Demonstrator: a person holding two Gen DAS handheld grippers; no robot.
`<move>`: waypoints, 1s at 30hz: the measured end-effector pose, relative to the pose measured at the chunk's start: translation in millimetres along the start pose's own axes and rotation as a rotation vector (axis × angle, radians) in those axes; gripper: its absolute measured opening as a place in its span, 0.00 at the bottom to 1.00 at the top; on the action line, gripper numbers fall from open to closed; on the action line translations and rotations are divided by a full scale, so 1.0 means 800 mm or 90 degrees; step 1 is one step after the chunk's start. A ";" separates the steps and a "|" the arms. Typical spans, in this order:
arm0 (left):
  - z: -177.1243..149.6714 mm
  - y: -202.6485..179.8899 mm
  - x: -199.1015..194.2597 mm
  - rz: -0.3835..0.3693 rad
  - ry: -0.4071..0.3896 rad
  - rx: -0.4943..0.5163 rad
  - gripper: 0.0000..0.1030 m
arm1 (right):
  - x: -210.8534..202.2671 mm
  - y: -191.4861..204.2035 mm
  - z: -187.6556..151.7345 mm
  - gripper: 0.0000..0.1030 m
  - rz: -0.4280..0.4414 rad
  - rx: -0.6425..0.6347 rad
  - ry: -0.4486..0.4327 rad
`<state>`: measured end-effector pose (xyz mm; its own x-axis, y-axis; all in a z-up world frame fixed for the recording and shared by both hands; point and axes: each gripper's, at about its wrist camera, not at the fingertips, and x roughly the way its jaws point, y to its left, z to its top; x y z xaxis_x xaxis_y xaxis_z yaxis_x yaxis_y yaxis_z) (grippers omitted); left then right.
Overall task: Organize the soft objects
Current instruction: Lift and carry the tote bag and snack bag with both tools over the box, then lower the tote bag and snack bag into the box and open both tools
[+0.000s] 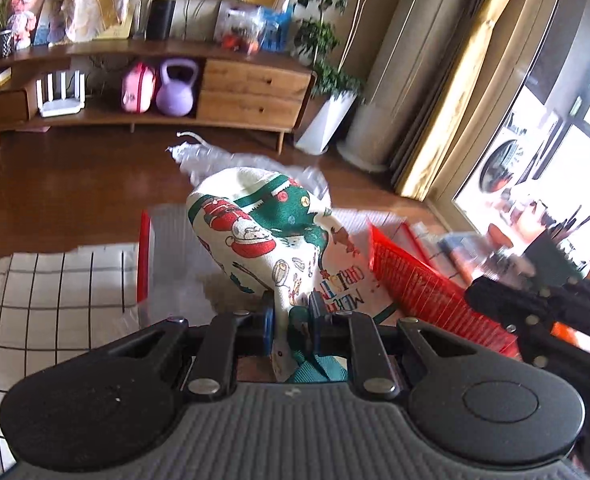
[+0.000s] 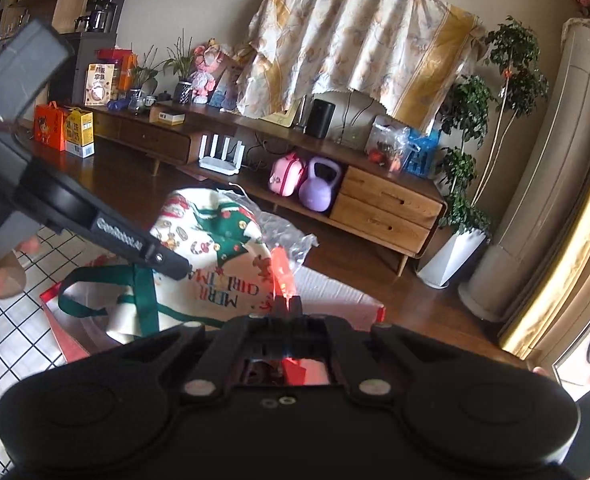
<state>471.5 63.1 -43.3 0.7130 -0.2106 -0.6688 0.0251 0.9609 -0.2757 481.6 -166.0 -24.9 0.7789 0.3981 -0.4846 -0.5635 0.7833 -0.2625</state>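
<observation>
A white Christmas cloth [image 1: 271, 236] with green, red and "MERRY CHRISTMAS" print bulges up in front of my left gripper [image 1: 293, 320], which is shut on a fold of it. The cloth also shows in the right wrist view [image 2: 211, 248], with green straps [image 2: 143, 300] hanging over a red-edged clear bag [image 2: 55, 320]. My right gripper [image 2: 286, 300] is shut on the bag's red edge [image 2: 281, 270]. The left gripper [image 2: 107, 228] reaches in from the left there. The red ribbed bag side [image 1: 423, 284] stands right of the cloth.
A white tablecloth with black grid lines [image 1: 35, 300] lies at the left. Crumpled clear plastic [image 1: 231, 160] sits on the brown floor behind. A wooden TV cabinet [image 2: 383, 208] holds a purple kettlebell [image 2: 319, 188] and pink case. Potted plant [image 2: 471, 152] at right.
</observation>
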 end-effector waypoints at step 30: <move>-0.035 -0.010 0.002 0.059 0.035 0.078 0.64 | -0.004 0.014 -0.029 0.46 0.070 0.065 0.079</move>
<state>452.8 50.5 -61.3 0.6773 -0.1255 -0.7250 0.0488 0.9908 -0.1260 466.3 -169.2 -45.4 0.6709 0.4273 -0.6060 -0.6076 0.7853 -0.1190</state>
